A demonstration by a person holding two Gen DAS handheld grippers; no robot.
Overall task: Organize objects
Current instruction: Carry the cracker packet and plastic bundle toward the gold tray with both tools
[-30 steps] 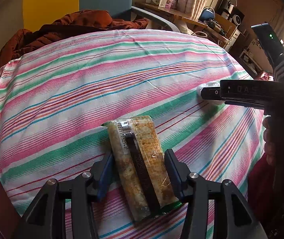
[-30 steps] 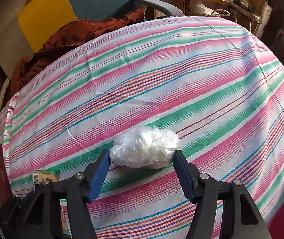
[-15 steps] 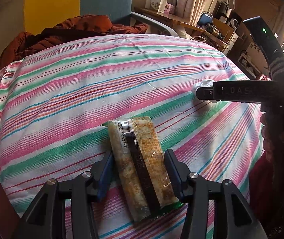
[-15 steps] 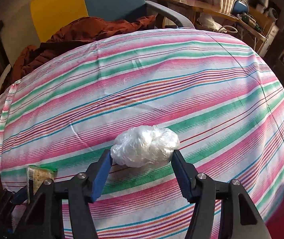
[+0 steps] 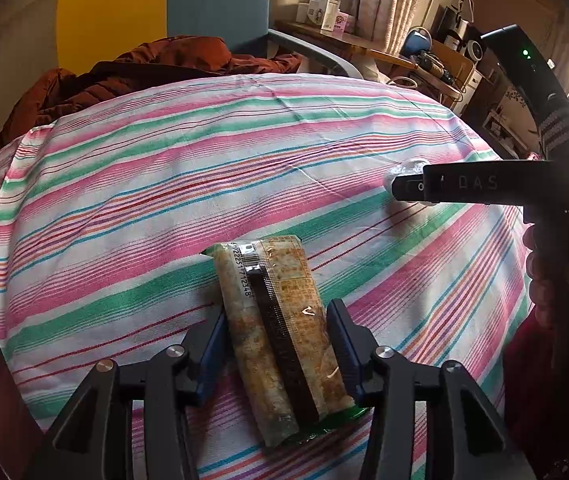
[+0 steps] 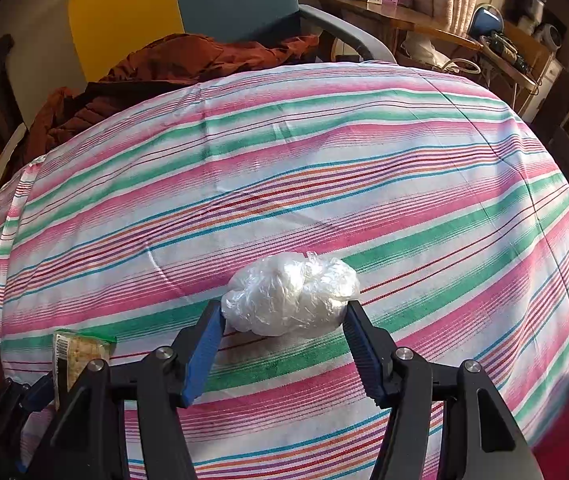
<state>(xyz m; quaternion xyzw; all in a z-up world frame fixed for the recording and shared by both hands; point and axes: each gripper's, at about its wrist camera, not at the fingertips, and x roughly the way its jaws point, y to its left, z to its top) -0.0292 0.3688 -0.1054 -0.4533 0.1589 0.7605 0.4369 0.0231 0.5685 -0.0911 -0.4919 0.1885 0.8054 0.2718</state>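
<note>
Crinkled clear plastic wad (image 6: 290, 294) pinched at both ends by right gripper (image 6: 284, 322), sealed snack packet (image 5: 274, 336) flat on striped tablecloth (image 5: 164, 184) between closing, seemingly touching jaws of left gripper (image 5: 276, 344), likely both for lifting and sorting.
</note>
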